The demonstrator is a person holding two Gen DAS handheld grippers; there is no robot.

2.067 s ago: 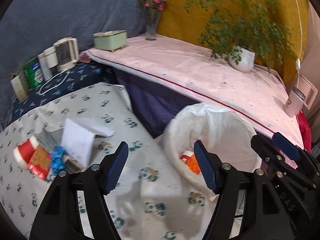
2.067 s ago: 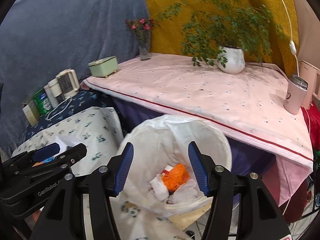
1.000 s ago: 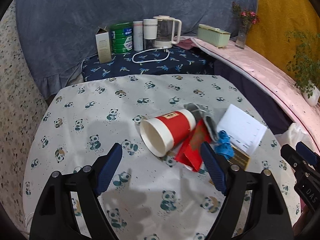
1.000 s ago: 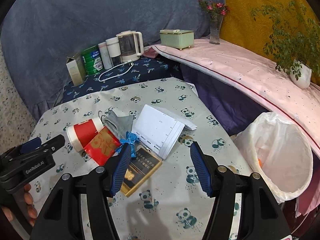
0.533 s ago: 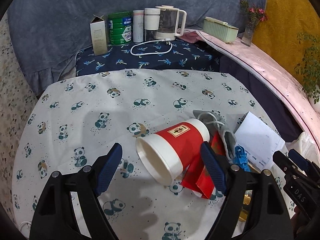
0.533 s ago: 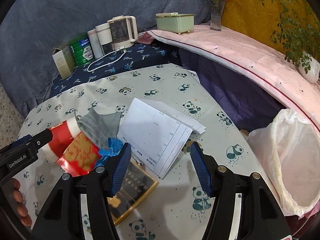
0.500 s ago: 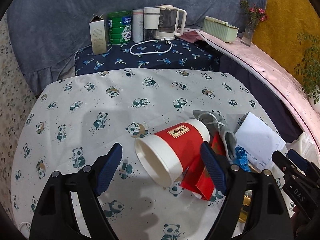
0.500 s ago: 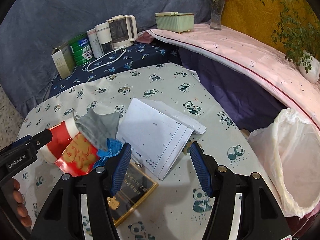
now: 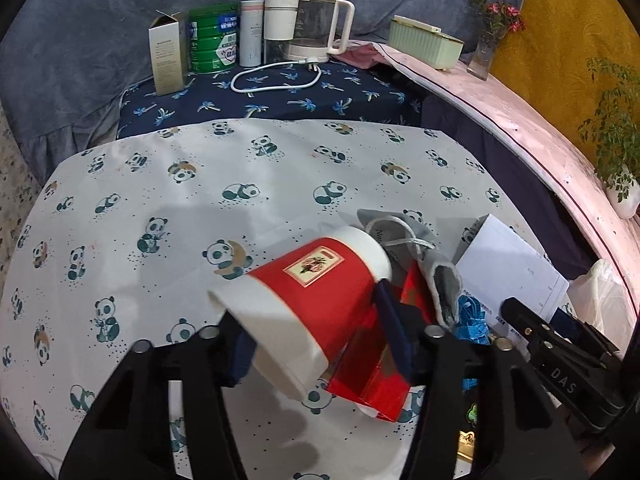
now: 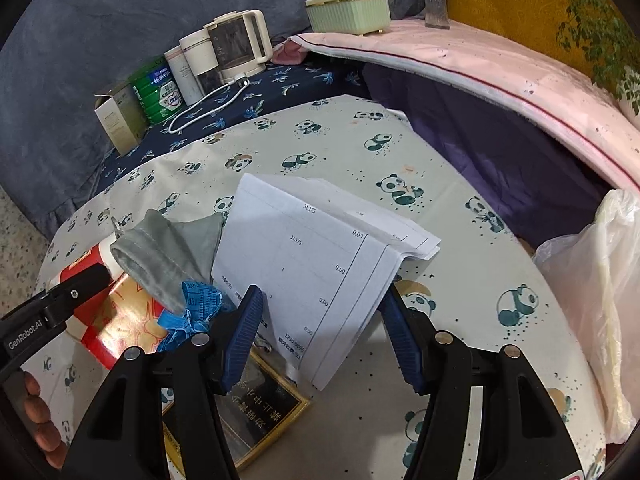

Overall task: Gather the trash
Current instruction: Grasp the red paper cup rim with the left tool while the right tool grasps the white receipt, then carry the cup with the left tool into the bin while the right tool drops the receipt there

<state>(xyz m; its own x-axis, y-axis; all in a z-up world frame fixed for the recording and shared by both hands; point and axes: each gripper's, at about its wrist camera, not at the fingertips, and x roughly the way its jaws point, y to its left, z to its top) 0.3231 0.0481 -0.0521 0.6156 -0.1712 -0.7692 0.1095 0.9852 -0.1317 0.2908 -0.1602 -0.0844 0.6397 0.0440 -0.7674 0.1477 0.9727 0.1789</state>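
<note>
risk, as i judged it: left claw point(image 9: 316, 344) was clamped on the cup point(image 9: 308, 304) near its open rim, so the thin wall could buckle and slip. right claw point(image 10: 320, 340) was apart, straddling the near edge of the paper point(image 10: 320, 264); closing could snag the blue tape point(image 10: 192, 308) to its left. cup was red with white ends, tipped, mouth toward the claw.

The cup point(image 9: 316, 304) lies on the table point(image 9: 168, 208), left of the pouch point(image 9: 424, 264) and papers point(image 9: 508, 268).
</note>
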